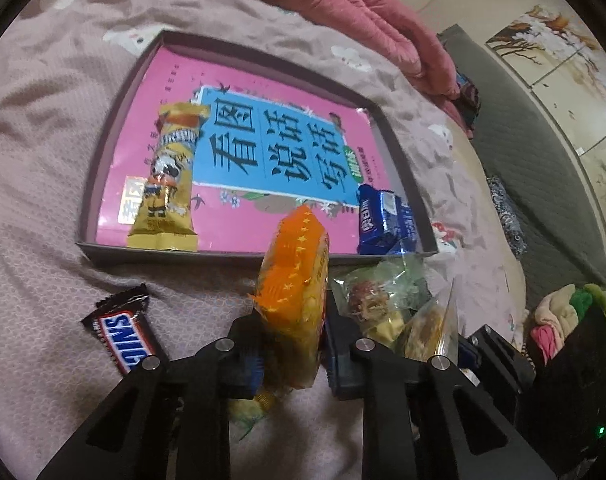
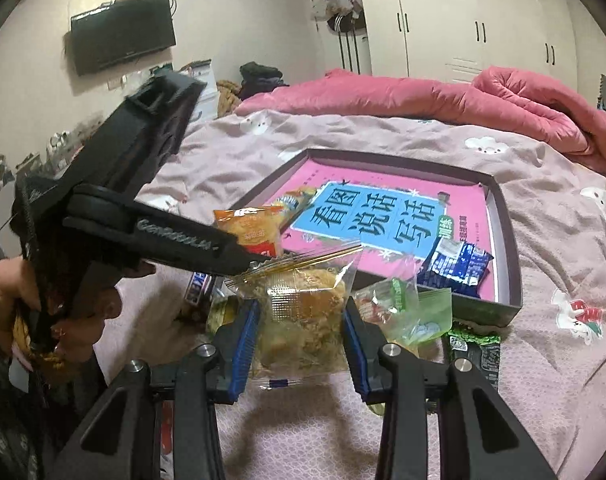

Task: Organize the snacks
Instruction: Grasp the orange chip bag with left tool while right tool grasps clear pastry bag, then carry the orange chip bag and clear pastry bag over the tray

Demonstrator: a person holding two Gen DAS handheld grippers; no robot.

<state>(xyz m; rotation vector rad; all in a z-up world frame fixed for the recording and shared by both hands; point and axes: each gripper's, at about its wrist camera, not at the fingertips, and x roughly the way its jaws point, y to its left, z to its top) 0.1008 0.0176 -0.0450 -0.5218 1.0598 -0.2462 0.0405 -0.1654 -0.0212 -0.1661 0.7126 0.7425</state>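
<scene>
Beside left tool (image 1: 289, 344), Snickers bar (image 1: 121, 330), unseen rightward

Snickers bar (image 1: 121, 330) partly hidden behind left gripper (image 1: 291, 344) linkage. Yellow packet's lower end tucked beneath jaws. Green-black packet (image 2: 477, 346) half covered by right gripper (image 2: 301, 340) arm. Wrapper print beyond fingertips blurred, unreadable.

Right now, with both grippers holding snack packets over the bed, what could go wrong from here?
1. The left gripper pinches the orange and yellow snack packet low down, so its tall top may flop or slip.
2. The right gripper holds the clear plastic pastry bag close behind the left gripper; they could collide.
3. The shallow grey box rests on soft pink bedding and may tip.
</scene>
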